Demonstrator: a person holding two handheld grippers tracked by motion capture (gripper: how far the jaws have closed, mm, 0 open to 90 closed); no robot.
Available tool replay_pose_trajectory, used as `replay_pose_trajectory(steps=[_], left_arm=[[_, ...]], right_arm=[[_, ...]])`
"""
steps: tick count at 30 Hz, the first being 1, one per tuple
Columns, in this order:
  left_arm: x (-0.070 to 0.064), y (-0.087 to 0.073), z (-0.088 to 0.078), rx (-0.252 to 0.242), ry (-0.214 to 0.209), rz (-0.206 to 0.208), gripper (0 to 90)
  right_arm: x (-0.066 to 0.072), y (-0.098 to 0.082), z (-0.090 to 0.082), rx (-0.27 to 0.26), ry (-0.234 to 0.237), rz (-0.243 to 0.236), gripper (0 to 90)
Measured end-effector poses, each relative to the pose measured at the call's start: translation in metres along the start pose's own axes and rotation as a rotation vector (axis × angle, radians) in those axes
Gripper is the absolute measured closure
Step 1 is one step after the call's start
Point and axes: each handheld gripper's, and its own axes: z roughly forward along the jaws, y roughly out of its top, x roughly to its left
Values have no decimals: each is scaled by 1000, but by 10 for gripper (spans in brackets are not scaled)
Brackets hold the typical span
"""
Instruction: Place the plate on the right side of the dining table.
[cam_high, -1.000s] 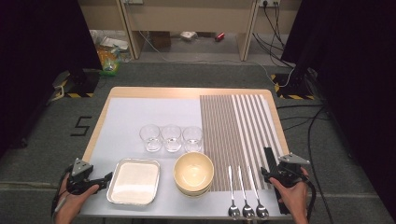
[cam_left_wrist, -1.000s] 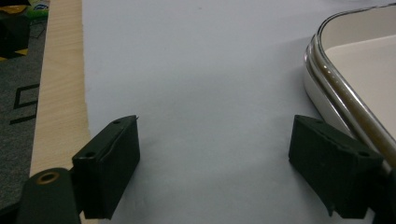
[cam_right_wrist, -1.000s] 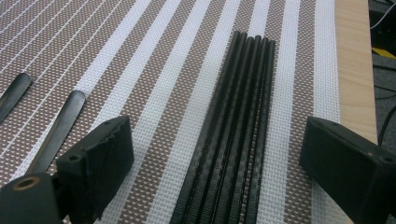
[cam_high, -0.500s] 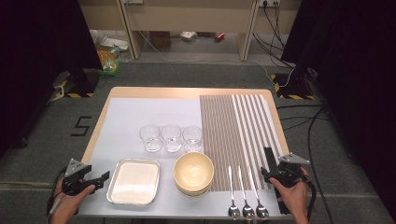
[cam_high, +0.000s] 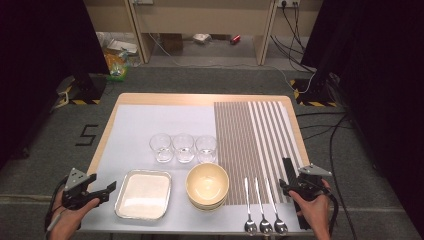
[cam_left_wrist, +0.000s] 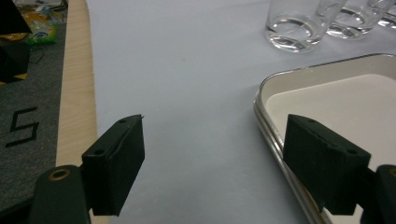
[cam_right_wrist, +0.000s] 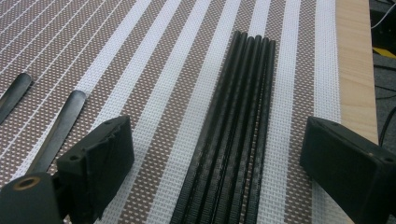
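Black chopsticks (cam_right_wrist: 233, 135), a bundle of them lying side by side, run up the middle of the right gripper view on the brown-and-white striped placemat (cam_right_wrist: 154, 93). The right gripper (cam_right_wrist: 219, 172) stands wide open over them, one jaw on each side of the bundle and neither pad touching it. In the high view this gripper (cam_high: 292, 186) sits at the lower right of the frame, near the table's right edge, with three spoons (cam_high: 262, 210) just to its left.

At the lower left of the high view the left gripper (cam_high: 107, 189) points toward the metal tray (cam_high: 144, 195). In the left gripper view its jaws are spread wide with nothing between them but the pale tablecloth (cam_left_wrist: 187, 93); the right jaw hangs over the tray's rim (cam_left_wrist: 268, 121). Three empty glasses (cam_high: 183, 148) stand in a row in the centre of the frame, and stacked bowls (cam_high: 207, 185) sit just right of the tray.
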Motion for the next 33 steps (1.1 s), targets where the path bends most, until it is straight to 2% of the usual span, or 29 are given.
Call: replay_pose_trajectory(steps=[3,12,16,21,24,30,32,33], left_arm=[[-7,3,4,-3,-12,6,238],[-21,9,21,52,-50,44,357],[-22,15,28,49,-56,46,454],[-25,18,40,89,-58,68,565],[-26,21,44,89,-56,79,613],[-25,24,57,125,-76,76,736],[-25,25,57,132,-89,77,802],[-26,25,56,134,-83,90,817]], right_arm=[[0,0,0,-1,0,-2,101],[0,0,0,-1,0,-1,101],[0,0,0,-2,-1,-2,101],[0,0,0,-2,-2,-6,102],[0,0,0,-2,-1,-6,101],[0,0,0,-3,-1,-5,101],[0,0,0,-3,-2,-8,101],[0,0,0,-3,-1,-7,101]])
